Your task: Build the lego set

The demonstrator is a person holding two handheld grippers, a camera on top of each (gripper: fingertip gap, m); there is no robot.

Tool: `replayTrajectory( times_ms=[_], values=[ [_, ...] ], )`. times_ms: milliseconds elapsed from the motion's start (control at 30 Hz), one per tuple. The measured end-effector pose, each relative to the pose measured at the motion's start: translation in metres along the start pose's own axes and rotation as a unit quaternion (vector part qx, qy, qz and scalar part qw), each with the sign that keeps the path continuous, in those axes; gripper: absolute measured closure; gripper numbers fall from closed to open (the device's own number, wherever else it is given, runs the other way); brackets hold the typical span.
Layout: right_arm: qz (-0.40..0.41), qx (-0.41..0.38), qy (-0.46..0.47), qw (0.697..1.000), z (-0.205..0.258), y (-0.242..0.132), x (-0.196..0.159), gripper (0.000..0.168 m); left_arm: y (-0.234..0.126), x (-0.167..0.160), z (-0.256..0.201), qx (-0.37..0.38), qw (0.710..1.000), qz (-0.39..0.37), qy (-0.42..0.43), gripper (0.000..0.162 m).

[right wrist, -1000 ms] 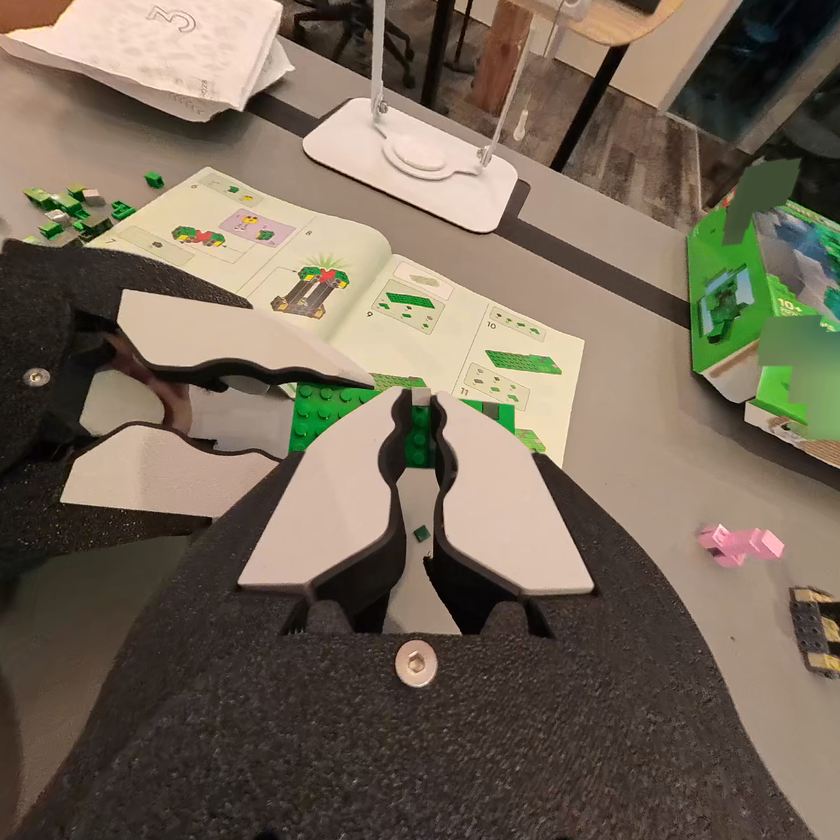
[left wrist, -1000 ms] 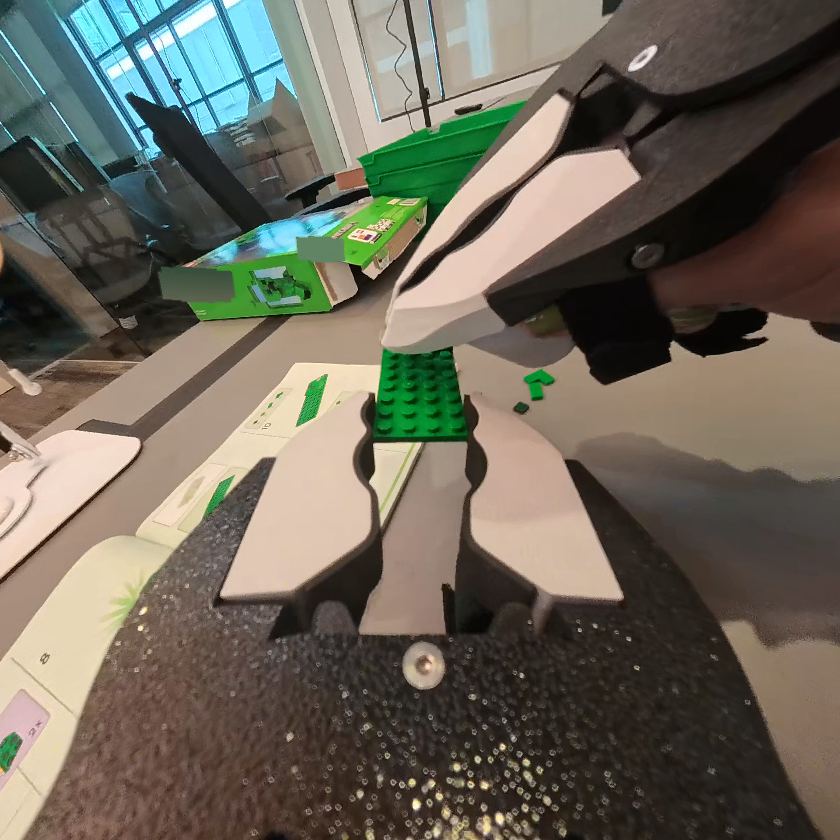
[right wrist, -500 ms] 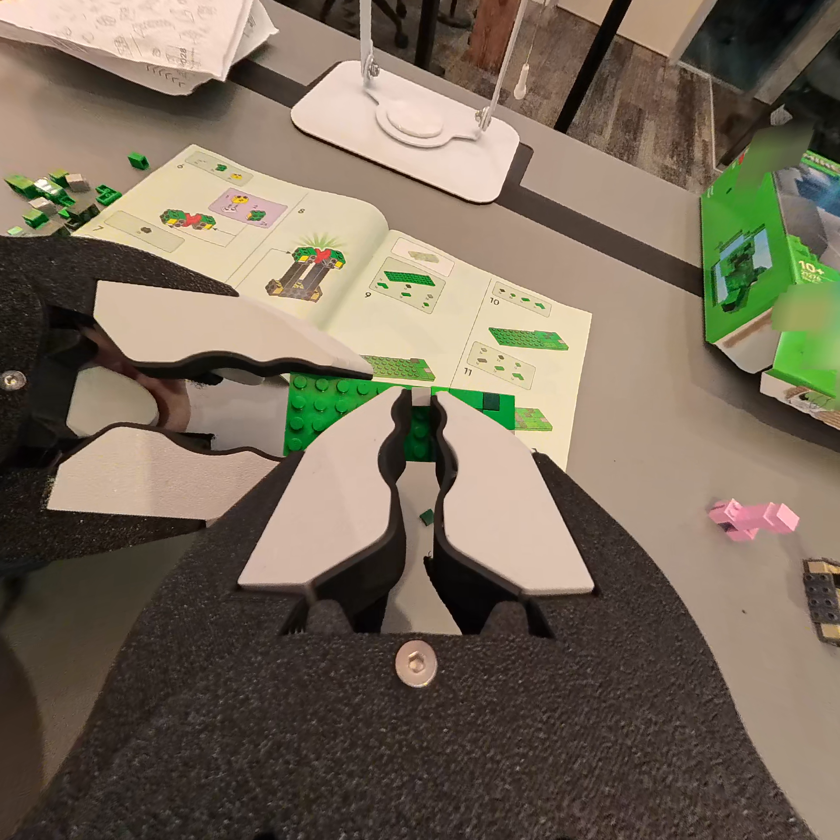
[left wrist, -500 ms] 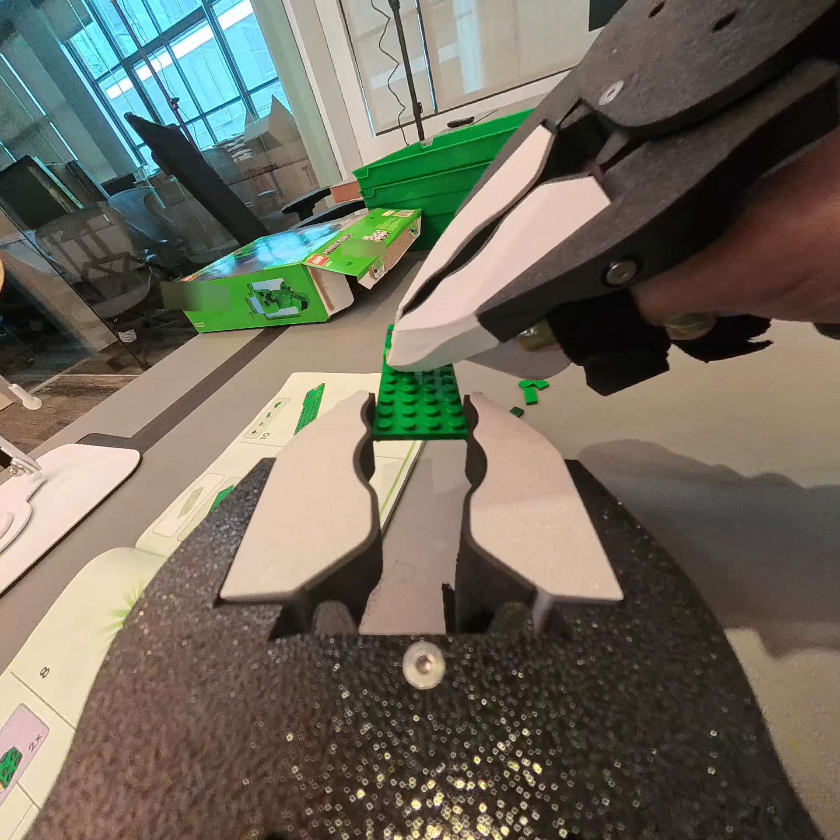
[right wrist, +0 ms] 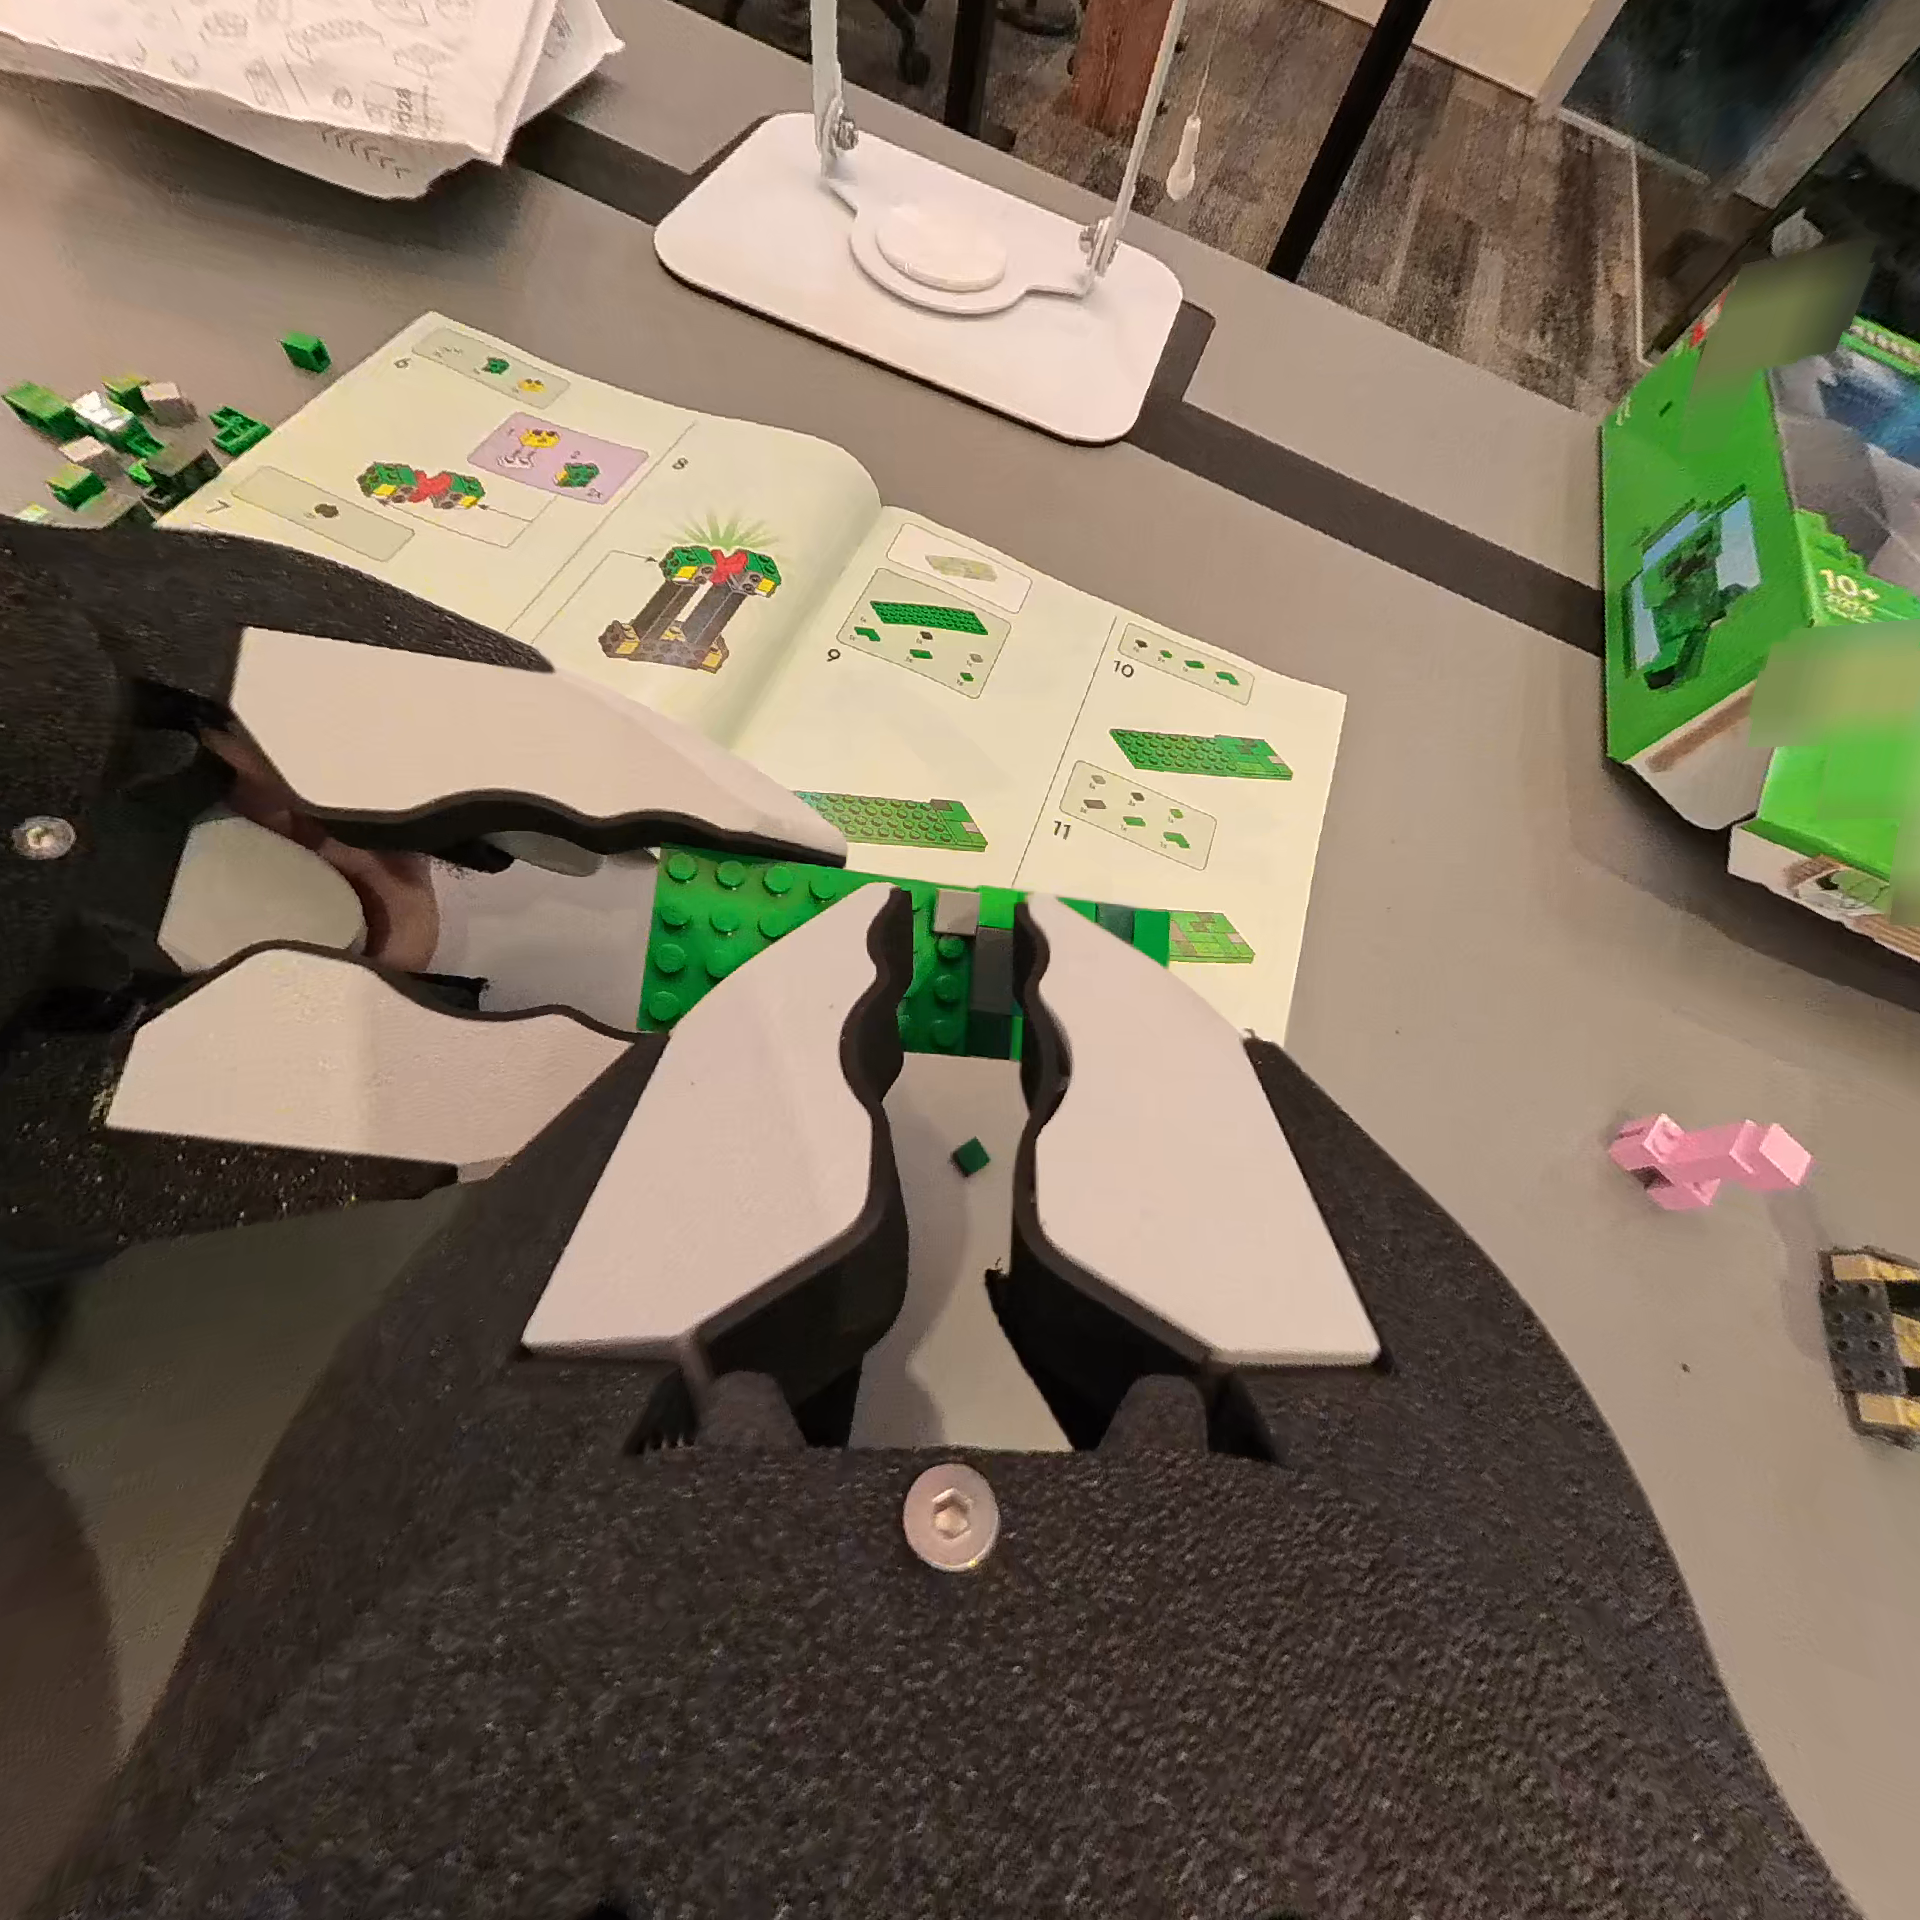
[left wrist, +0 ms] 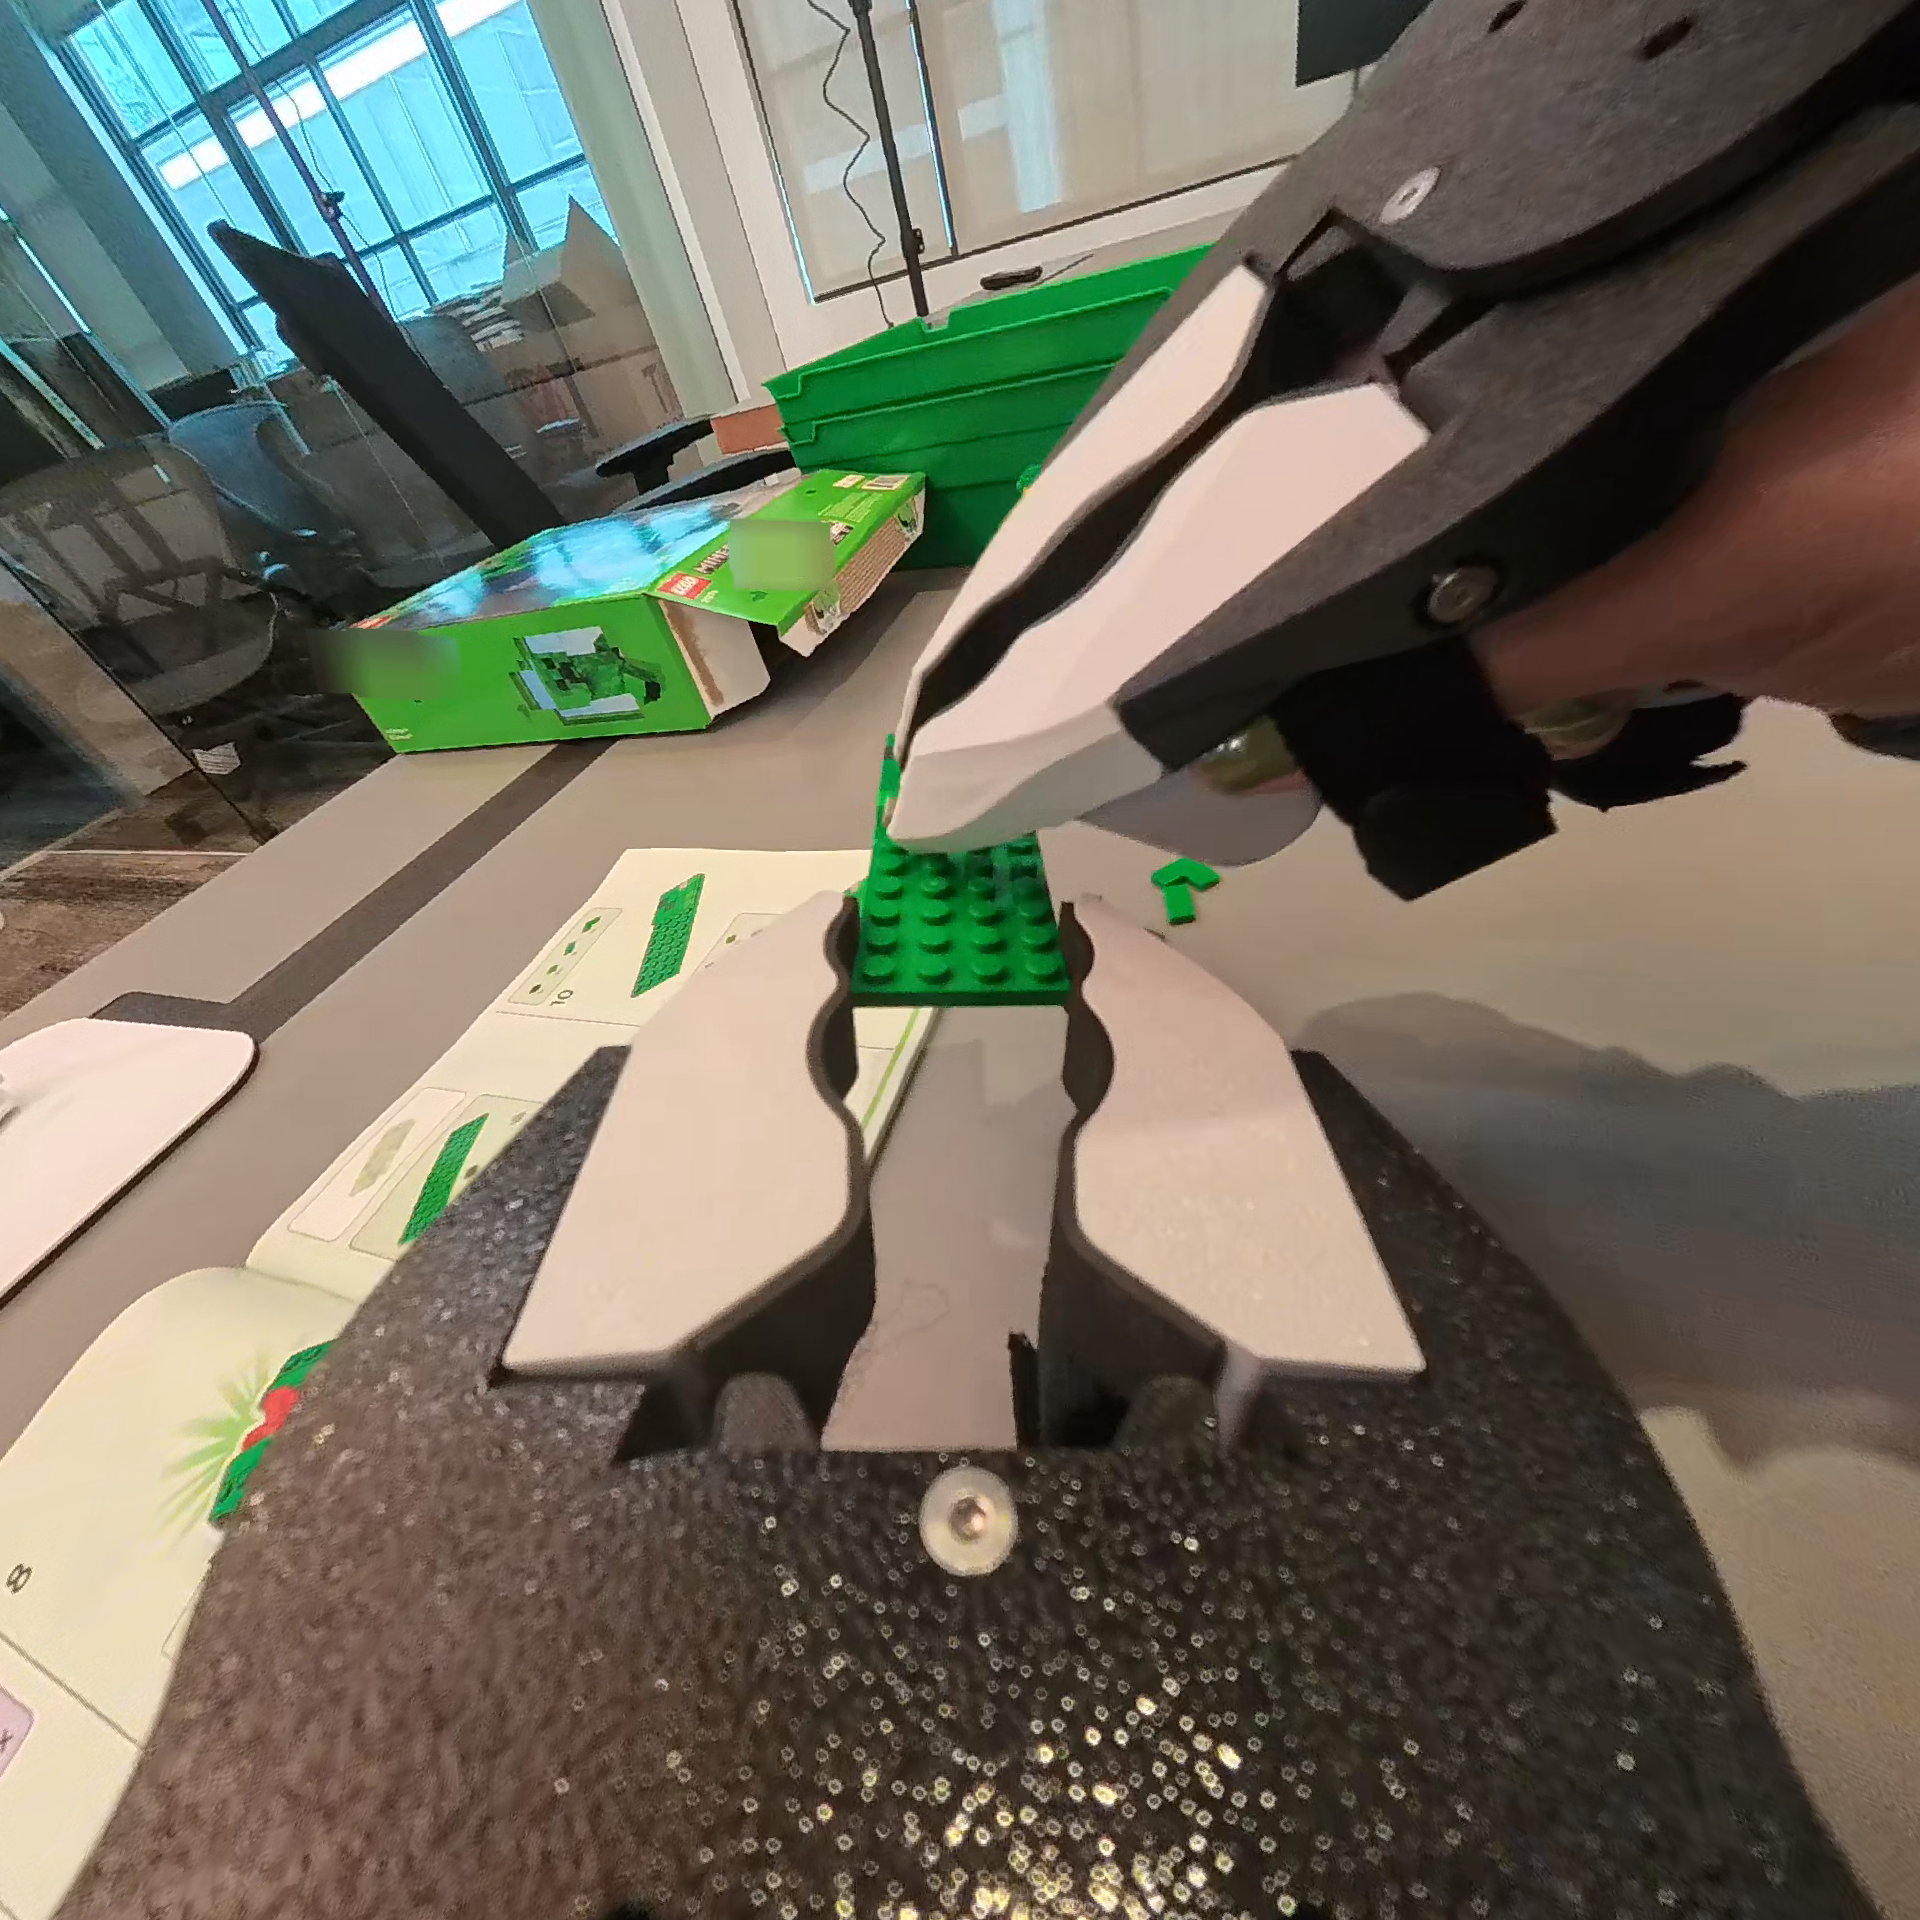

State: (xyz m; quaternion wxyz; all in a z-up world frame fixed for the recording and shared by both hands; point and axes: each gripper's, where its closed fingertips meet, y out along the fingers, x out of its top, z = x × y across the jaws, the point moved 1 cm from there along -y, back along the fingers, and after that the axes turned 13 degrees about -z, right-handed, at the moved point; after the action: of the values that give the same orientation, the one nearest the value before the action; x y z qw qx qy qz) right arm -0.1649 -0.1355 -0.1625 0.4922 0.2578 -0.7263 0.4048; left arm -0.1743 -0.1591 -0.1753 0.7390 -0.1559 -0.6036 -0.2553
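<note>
Green studded flat baseplate point(right wrist: 727, 935) carries only a few grey tiles: left gripper point(left wrist: 961, 966) clamps its end, right gripper point(right wrist: 956, 935) narrow over it, many loose green bricks point(right wrist: 114, 436) unplaced.

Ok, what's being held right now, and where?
Left gripper grips the green plate at its near end, fingers on both long edges. Right gripper tips sit on the plate; whether they hold anything cannot be told.

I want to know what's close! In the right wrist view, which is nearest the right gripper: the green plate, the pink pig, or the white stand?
1. Green plate, right at the tips of the right gripper.
2. Pink pig, off to the right on the table.
3. White stand, far back beyond the booklet.
</note>
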Motion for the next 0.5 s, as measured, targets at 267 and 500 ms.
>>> replayTrajectory(
  times_ms=[267,500],
  values=[
    [0.038,0.257,-0.089,0.962,-0.007,-0.043,-0.002,0.142,-0.004,0.013,-0.041,-0.186,0.981,-0.055,-0.016,0.126],
    [0.209,0.551,0.145,0.795,-0.002,-0.084,-0.011,0.139,-0.016,0.018,-0.080,-0.326,0.941,-0.072,-0.055,0.126]
  ],
)
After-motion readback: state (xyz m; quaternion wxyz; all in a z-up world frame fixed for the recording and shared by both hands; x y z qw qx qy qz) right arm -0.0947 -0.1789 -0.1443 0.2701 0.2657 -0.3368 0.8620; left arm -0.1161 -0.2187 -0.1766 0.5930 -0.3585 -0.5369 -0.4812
